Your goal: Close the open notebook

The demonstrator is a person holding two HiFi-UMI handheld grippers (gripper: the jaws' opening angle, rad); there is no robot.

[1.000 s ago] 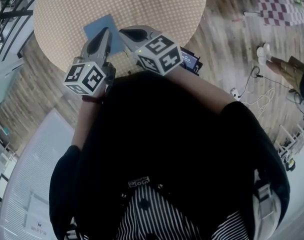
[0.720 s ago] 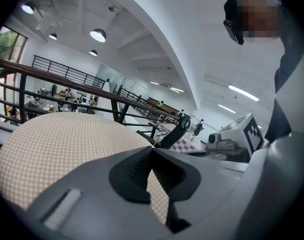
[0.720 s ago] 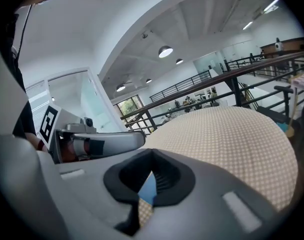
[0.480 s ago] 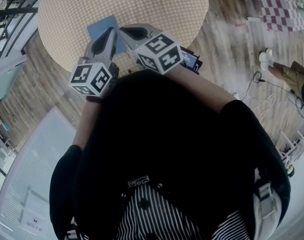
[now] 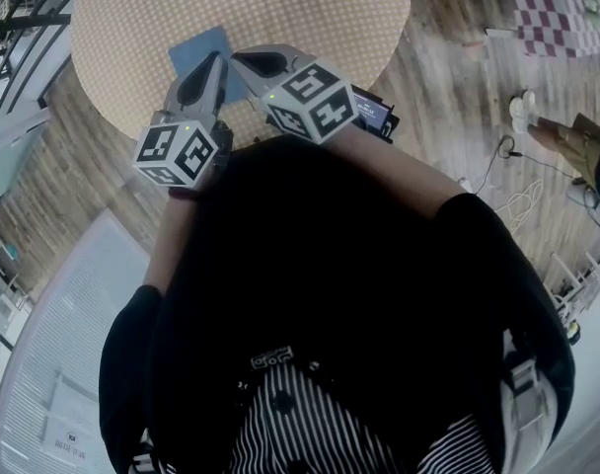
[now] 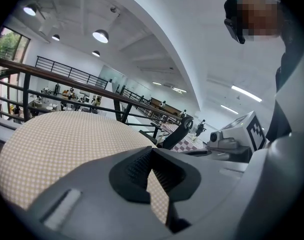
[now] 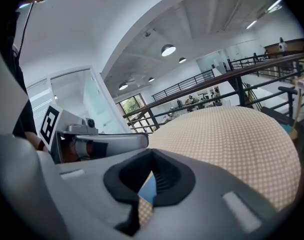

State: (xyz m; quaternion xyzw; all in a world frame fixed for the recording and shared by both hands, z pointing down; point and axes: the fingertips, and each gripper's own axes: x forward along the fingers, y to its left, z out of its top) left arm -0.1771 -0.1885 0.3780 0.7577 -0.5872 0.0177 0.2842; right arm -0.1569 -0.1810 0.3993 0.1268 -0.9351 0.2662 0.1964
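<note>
A blue notebook [image 5: 193, 51] lies flat on the round table [image 5: 310, 18] with its cover up, near the table's front-left edge. My left gripper [image 5: 214, 60] hovers over the notebook's right part, jaws shut with nothing between them. Just to the right, my right gripper [image 5: 241, 61] is also shut and empty, its tip close to the left one. In the left gripper view the left gripper [image 6: 151, 153] shows closed jaws over the checked cloth [image 6: 67, 134]. In the right gripper view a sliver of the blue notebook [image 7: 148, 190] shows below the closed jaws of the right gripper [image 7: 152, 156].
The table has a beige checked cloth and stands on a wooden floor. A black device [image 5: 374, 117] lies by the table's near-right edge. A red-and-white checked mat [image 5: 557, 8], cables [image 5: 507, 196] and another person's shoe [image 5: 566, 138] are on the floor at right.
</note>
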